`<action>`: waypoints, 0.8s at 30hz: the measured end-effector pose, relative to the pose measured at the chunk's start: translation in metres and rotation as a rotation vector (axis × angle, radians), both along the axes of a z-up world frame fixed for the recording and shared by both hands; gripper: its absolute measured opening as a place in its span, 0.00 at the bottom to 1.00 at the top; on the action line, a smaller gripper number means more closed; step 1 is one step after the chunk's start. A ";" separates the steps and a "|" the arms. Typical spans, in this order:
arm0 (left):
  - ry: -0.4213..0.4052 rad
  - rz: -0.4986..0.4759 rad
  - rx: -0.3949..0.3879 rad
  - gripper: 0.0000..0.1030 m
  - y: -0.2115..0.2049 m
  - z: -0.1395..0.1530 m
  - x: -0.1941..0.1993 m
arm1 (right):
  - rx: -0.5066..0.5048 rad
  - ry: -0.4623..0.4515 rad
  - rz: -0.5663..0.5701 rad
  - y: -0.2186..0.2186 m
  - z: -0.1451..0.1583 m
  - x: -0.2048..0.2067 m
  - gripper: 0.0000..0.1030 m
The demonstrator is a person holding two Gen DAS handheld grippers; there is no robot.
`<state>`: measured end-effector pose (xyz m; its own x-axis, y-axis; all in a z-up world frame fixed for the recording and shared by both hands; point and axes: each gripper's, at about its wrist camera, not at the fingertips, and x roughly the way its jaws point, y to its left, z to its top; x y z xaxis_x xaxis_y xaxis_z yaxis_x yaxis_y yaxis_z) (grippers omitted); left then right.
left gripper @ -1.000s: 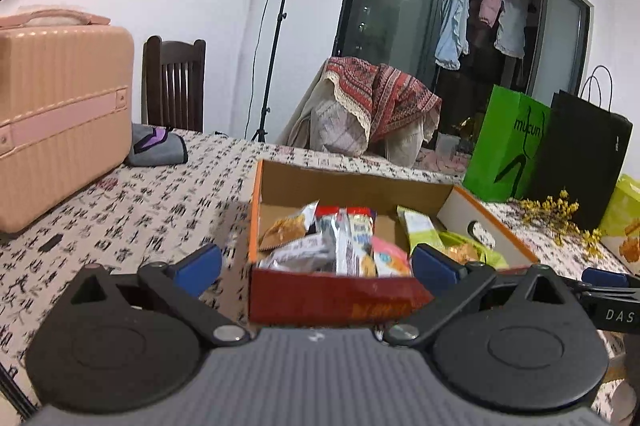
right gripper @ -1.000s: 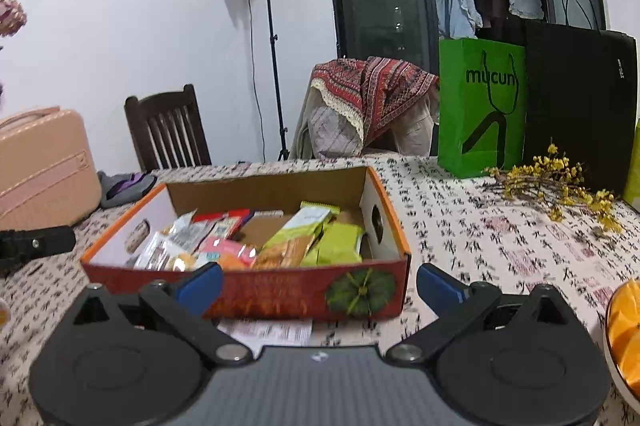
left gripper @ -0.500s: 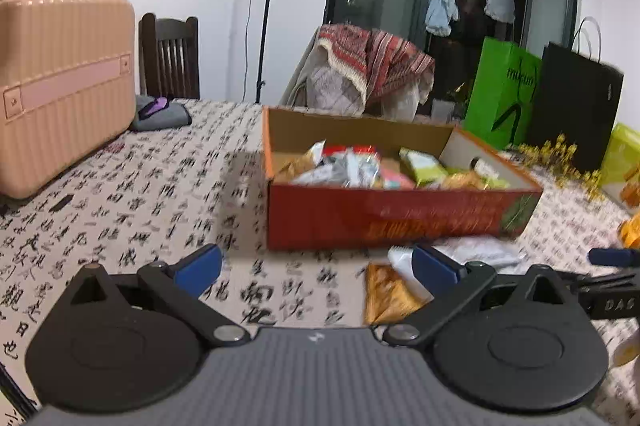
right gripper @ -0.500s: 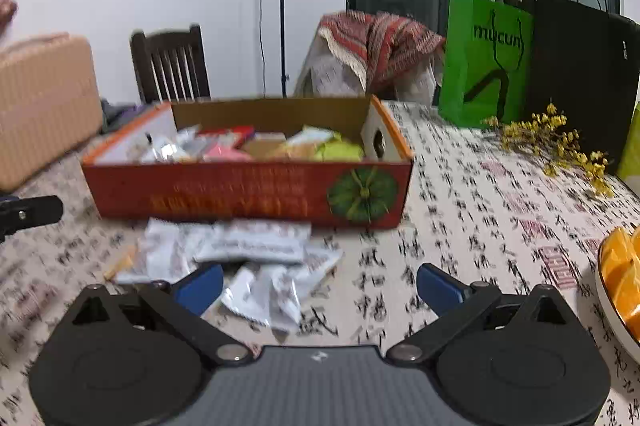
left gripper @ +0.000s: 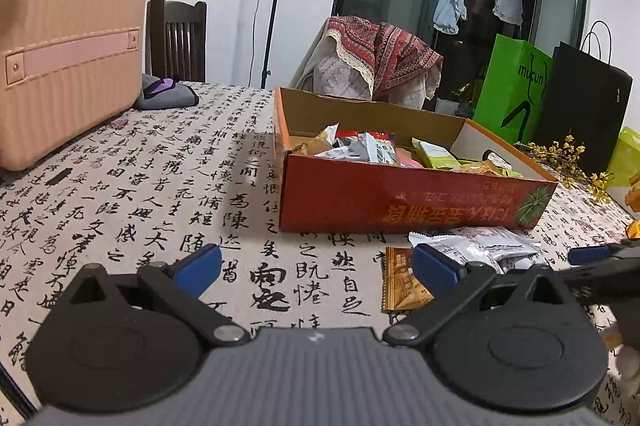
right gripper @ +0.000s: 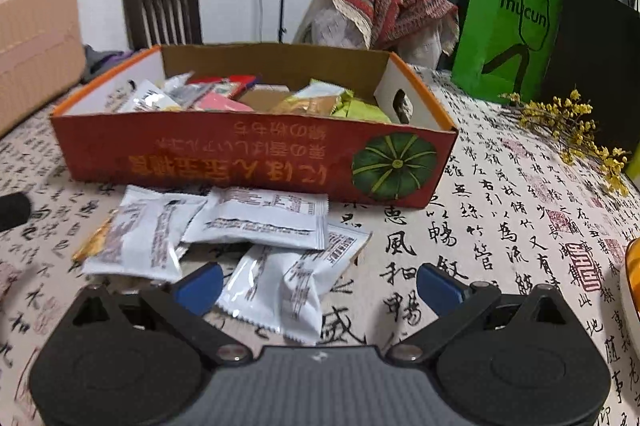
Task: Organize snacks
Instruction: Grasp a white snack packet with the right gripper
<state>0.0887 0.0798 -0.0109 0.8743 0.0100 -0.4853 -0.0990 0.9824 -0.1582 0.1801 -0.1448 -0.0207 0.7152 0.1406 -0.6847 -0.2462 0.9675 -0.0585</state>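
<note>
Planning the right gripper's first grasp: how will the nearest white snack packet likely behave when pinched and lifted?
The nearest white packet looks puffy and crinkled, so it is probably light and will sag. Its glossy film may slip between the pads. It overlaps another white packet, so lifting it could drag that one.

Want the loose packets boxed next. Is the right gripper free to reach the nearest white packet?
Probably yes: the right gripper is open and empty, and the white packet lies flat on the tablecloth between its jaws, nothing covering it.
</note>
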 end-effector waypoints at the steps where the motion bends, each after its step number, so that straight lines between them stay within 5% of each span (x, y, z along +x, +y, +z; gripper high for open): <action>1: 0.002 -0.002 -0.001 1.00 0.000 0.000 0.000 | 0.000 0.007 -0.007 0.002 -0.001 0.003 1.00; 4: 0.001 -0.007 0.001 1.00 -0.002 -0.001 0.000 | 0.015 0.021 -0.031 0.006 -0.005 0.013 0.97; 18: 0.001 -0.009 -0.021 1.00 0.001 -0.002 0.000 | 0.120 0.001 0.033 -0.007 0.000 -0.003 0.40; 24: 0.007 -0.002 -0.017 1.00 0.000 -0.002 0.000 | 0.122 -0.051 0.020 -0.022 0.006 -0.018 0.38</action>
